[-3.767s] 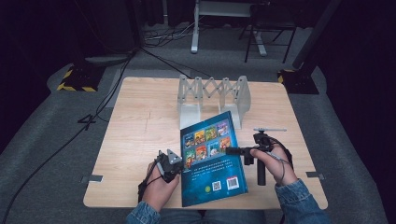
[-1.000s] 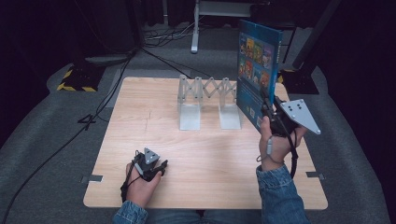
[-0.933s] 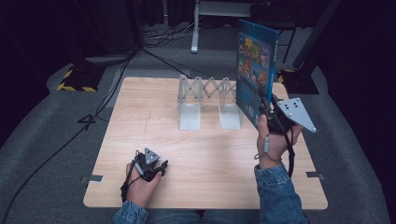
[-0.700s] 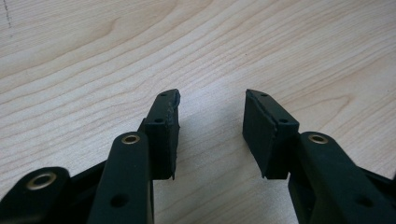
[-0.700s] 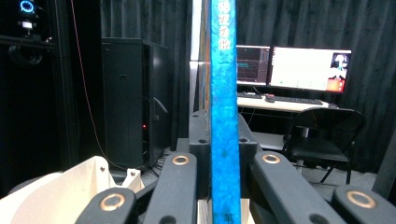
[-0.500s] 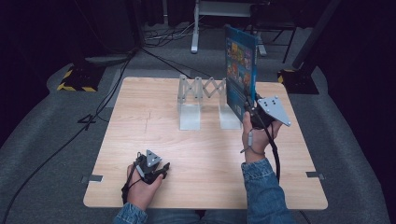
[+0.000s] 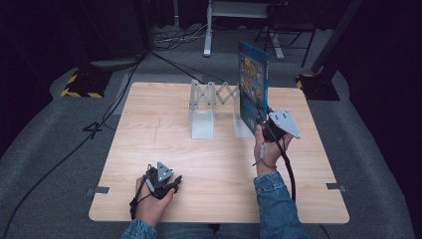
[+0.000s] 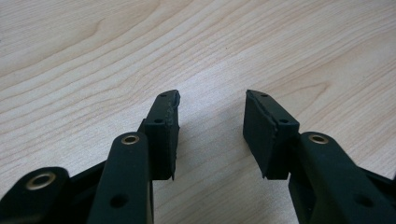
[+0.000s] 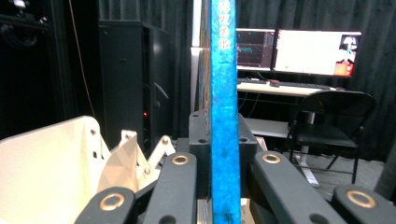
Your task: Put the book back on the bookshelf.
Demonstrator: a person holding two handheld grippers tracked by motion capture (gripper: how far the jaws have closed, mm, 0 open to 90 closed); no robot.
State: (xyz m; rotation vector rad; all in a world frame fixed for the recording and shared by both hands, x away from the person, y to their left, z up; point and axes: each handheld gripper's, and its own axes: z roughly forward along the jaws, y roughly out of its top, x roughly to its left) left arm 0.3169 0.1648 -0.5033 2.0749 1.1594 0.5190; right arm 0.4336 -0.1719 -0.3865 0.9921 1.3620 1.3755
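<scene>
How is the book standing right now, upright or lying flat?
Upright. The book stands on edge, clamped near its bottom by the right hand-held gripper; the right gripper view shows its blue spine vertical between the jaws.

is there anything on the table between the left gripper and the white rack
No. In the high view, the table is bare wood from the left gripper up to the white accordion book rack. The blue book is off to the right.

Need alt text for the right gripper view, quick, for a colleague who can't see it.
The right gripper is shut on the spine of an upright blue book, seen edge-on between its black jaws. The white expanding book rack sits low at left; monitors and a black chair stand behind.
</scene>
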